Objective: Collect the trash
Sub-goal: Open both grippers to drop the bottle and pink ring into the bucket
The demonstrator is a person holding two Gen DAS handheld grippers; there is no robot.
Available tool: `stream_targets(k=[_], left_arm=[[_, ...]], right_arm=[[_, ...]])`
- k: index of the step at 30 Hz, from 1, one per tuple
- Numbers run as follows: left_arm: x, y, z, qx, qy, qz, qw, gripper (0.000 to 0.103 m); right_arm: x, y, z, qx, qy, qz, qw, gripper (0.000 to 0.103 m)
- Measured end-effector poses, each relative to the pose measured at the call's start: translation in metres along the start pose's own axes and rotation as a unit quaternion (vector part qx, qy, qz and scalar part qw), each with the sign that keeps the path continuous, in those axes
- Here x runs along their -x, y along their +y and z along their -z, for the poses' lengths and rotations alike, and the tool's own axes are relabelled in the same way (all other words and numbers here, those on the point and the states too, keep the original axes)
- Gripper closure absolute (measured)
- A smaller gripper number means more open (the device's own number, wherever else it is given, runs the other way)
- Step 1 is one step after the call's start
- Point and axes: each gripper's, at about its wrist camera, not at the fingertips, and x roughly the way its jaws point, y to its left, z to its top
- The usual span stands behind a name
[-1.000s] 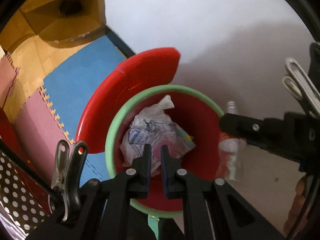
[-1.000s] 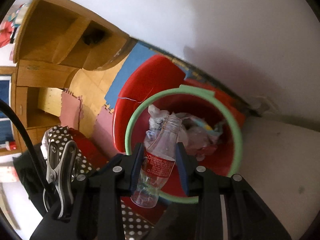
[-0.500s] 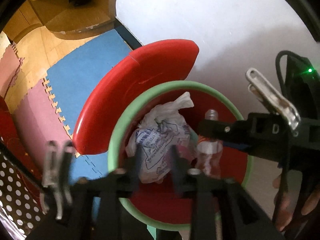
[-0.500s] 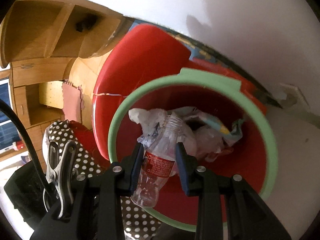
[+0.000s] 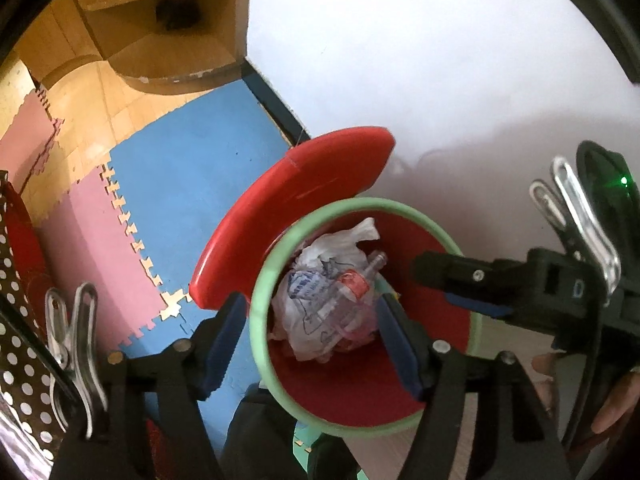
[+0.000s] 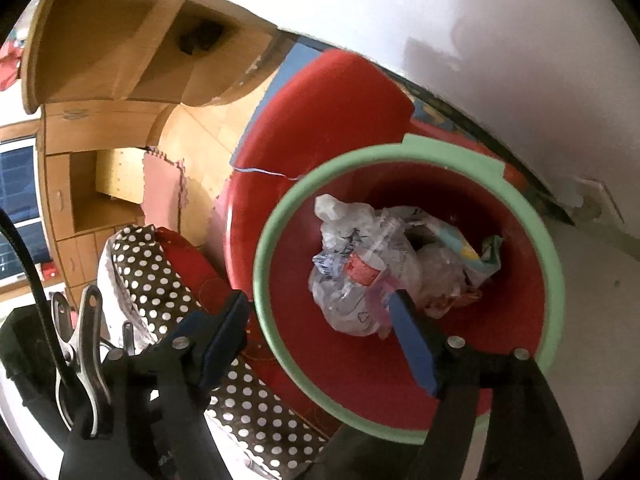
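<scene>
Against a white wall, the bin (image 6: 554, 248) is seen; the bottle (image 6: 360, 276) lies below both widening, empty grippers (right gripper (image 6: 320, 344) nearer, left gripper (image 5: 312, 344)).

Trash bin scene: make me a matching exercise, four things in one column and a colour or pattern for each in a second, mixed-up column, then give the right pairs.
Things:
1. bin rim
2. bin lid
3. floor mat beside the lid
4. cloth left of the bin

Colours or patterns:
A. blue
B. dark with white dots
C. pale green
D. red

Pairs: 1-C, 2-D, 3-A, 4-B
</scene>
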Motion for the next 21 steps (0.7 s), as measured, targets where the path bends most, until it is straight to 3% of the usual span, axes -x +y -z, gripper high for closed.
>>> stream_targets(k=[11,21], left_arm=[[0.075,-0.034,0.006,-0.045,-0.032,0.019,0.9983,0.030],[0.161,-0.053,0.023,-0.083,-0.073,0.024,0.9936,0.030]], right_arm=[[0.078,0.030,0.021,0.026,-0.071,0.005,0.997,0.027],[0.155,0.064,0.075,0.049,-0.152,-0.001,0.987,0.027]])
